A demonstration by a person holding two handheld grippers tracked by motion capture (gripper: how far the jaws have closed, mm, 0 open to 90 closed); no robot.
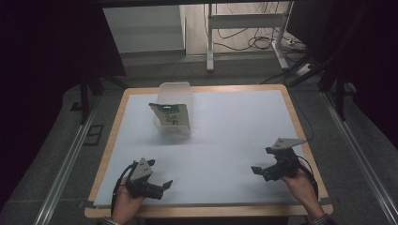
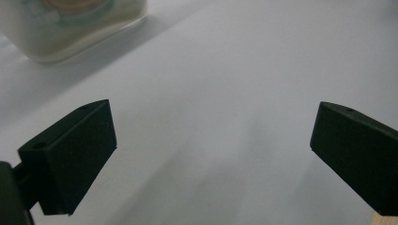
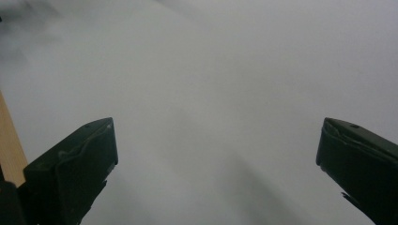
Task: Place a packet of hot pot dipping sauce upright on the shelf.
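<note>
1. I hold my left gripper [image 1: 157, 186] low over the near left part of the table [image 1: 234, 131], close to the near edge. Its jaws stand wide apart with nothing between them, only bare white surface, as the left gripper view shows [image 2: 211, 140].

2. My right gripper [image 1: 263, 171] sits over the near right part of the table, also close to the near edge. Its jaws are spread wide too and hold nothing; in the right gripper view [image 3: 216, 154] they frame plain white tabletop, with a strip of the wooden table edge at the left of that view.

3. The two grippers are well apart from each other, one at each side, and their tips point inward toward the middle of the table.

4. The clear plastic container [image 1: 175, 114] stands on the far left part of the table, well apart from both grippers and nearer to my left one. In the left gripper view its lower corner shows blurred at the top left [image 2: 70, 33].

5. A packet [image 1: 170, 116] with a green and white printed face stands inside the container, leaning at a tilt, its top reaching about to the container's rim. I cannot read its print.

6. My left hand [image 1: 126, 201] and my right hand [image 1: 300, 185] each grip their tool from the near side.
</note>
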